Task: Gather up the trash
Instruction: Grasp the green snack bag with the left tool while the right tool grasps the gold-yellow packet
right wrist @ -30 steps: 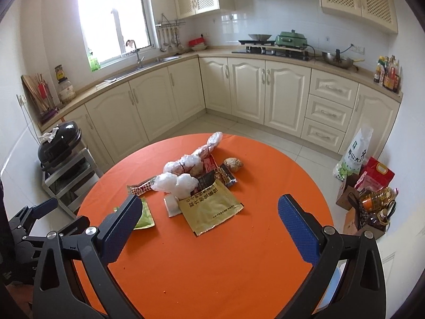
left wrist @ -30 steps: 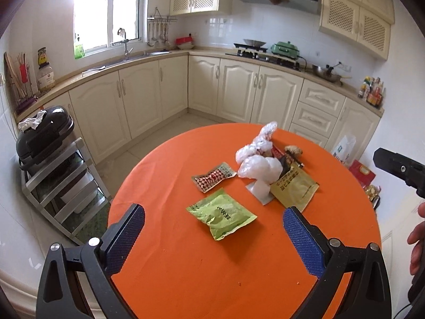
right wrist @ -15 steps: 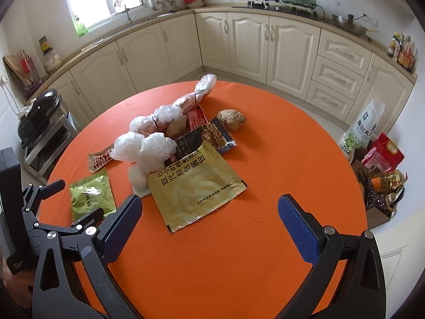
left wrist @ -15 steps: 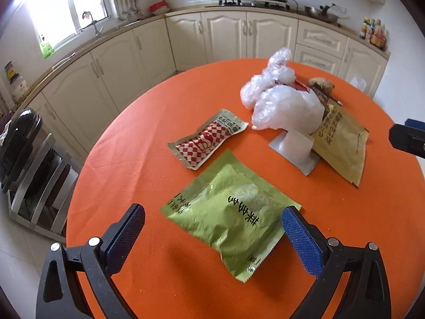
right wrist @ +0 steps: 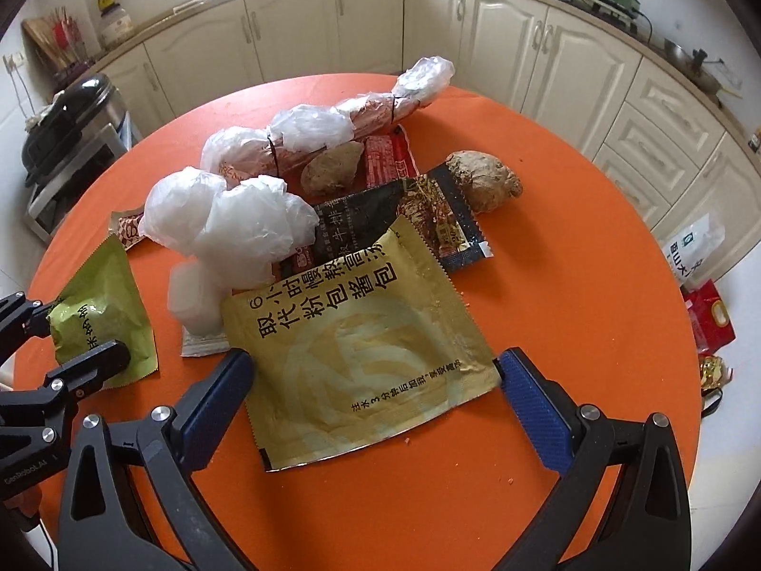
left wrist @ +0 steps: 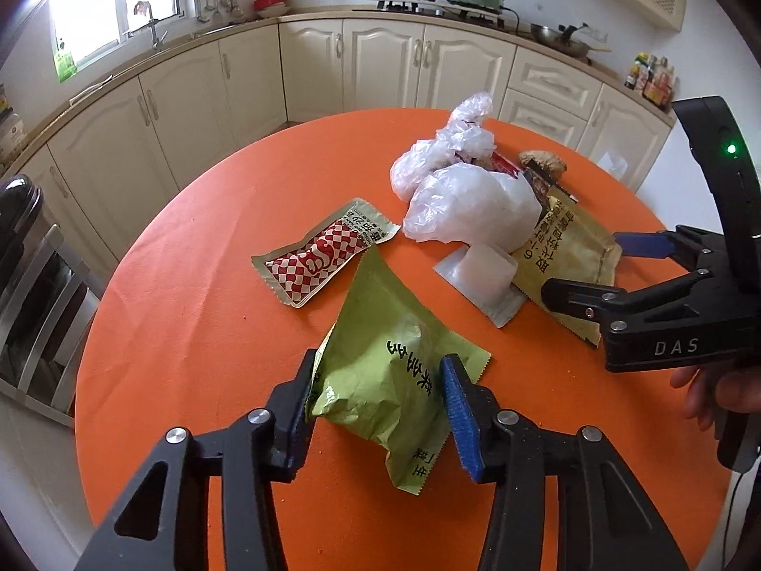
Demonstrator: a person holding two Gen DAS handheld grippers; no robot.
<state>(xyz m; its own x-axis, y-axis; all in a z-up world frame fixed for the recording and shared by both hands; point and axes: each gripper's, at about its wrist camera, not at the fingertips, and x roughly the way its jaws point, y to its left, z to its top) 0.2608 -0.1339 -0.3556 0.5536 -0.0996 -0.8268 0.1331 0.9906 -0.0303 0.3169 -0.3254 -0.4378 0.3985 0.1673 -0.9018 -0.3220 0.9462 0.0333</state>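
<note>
Green packet (left wrist: 380, 376) is being pinched by the closing left gripper (left wrist: 378, 399); right gripper (right wrist: 375, 385) is straddling the gold sachet (right wrist: 356, 347), spread wide.

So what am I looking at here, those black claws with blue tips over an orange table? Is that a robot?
No robot: a person holds a two-finger gripper in each hand, and a wide-angle camera on each one looks along its fingers. You can see part of a hand at the right edge of the left camera's picture.

In that picture, the left gripper is closing on a green packet, which is crumpled up between its pads.

In the right camera's picture, the right gripper stands wide open, one finger at either side of a gold packet lying flat; it is not gripped yet.

Also on the orange table: a red checked packet, white plastic bags, a dark packet and two brown lumps.
</note>
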